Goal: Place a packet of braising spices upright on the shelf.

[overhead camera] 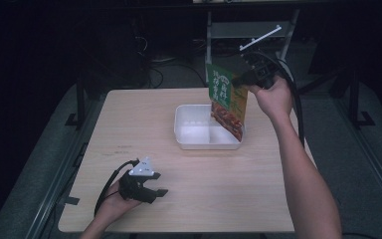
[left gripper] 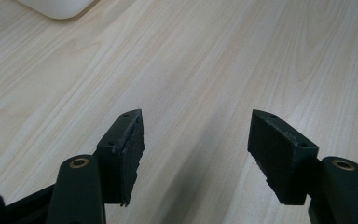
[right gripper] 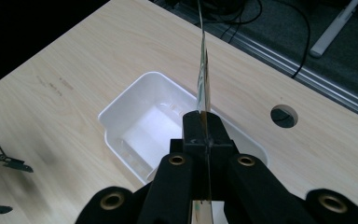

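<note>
A green and red food pouch (overhead camera: 227, 99) hangs upright over the right part of a white plastic tray (overhead camera: 189, 142), its lower end down inside the tray. My right gripper (overhead camera: 242, 79) is shut on the pouch's upper right edge. In the right gripper view the pouch (right gripper: 204, 77) stands edge-on, pinched between the two jaws, with the tray (right gripper: 121, 109) below it. My left gripper (overhead camera: 160, 183) rests low over the wooden table (overhead camera: 129, 119) near its front left. Its jaws stand wide open with nothing between the pads (left gripper: 127, 144).
A round cable hole (right gripper: 283, 115) is in the table beyond the tray. A corner of the tray (left gripper: 56, 7) lies ahead of the left gripper. Dark cables and metal frame parts (overhead camera: 258, 37) stand behind the table. The table's edges drop to grey floor.
</note>
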`<state>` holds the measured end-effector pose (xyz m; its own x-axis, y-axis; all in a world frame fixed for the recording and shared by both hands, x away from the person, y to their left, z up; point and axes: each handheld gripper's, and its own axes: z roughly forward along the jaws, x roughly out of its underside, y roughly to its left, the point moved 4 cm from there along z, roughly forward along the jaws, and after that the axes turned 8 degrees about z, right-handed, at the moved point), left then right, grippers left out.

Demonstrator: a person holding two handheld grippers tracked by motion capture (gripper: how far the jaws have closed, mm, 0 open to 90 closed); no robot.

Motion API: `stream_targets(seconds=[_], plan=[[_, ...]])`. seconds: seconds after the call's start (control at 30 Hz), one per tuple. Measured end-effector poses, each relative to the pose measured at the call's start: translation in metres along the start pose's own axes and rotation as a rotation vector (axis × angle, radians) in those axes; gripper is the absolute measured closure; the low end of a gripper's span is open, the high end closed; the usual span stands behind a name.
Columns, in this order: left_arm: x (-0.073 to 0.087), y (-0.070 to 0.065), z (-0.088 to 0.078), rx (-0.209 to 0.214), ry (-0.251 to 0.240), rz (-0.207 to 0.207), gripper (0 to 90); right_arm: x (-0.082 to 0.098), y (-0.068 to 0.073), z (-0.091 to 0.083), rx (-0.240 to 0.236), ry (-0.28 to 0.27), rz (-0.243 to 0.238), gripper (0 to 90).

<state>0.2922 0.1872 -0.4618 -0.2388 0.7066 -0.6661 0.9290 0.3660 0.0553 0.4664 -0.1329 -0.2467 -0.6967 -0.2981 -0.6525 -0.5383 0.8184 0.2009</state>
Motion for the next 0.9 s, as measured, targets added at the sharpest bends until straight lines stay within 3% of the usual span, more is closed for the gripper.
stream_targets(seconds=[0.4, 0.9], plan=[[0.000, 0.001, -0.001, -0.003, -0.004, -0.003, 35.9, 0.004, -0.008, 0.020, 0.007, 0.007, 0.025, 90.0], [-0.001, 0.000, -0.001, -0.004, -0.009, -0.004, 35.9, 0.002, -0.008, 0.027, 0.035, -0.013, 0.017, 90.0]])
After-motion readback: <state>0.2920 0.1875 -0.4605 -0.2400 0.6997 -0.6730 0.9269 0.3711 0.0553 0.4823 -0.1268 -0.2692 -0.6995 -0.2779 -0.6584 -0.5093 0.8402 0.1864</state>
